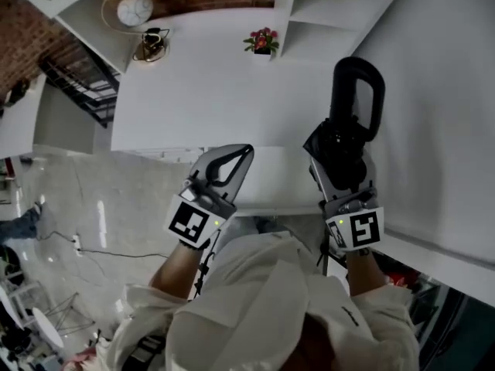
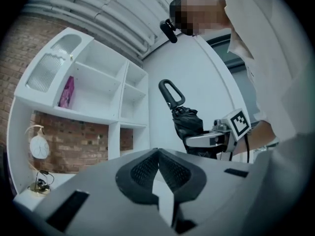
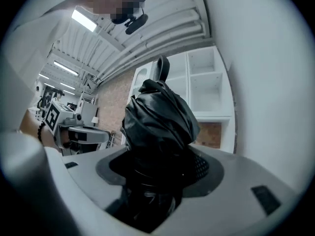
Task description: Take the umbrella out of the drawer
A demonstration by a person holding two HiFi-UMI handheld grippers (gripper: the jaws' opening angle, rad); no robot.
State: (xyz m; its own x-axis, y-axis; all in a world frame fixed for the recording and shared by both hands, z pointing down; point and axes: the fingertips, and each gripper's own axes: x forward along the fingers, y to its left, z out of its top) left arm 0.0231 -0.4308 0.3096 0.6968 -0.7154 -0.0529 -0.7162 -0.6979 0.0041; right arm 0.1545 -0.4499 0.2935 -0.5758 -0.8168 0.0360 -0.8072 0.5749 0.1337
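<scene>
Right gripper (image 1: pixel 341 151): you are clamping its jaws on the folded black fabric umbrella with the looped black handle (image 1: pixel 356 99).
Umbrella versus fingers: bundled canopy is filling the gap between the pads; the handle is pointing out past the fingertips, toward the far side.
Umbrella place: it is hanging in the open at right, above the white desk top (image 1: pixel 193 91).
Why this hold: probably you are gripping the thick middle to stop slipping.
Left gripper (image 1: pixel 232 161): jaws are pressing together on nothing, left of the umbrella and apart from it, likely keeping clear.
</scene>
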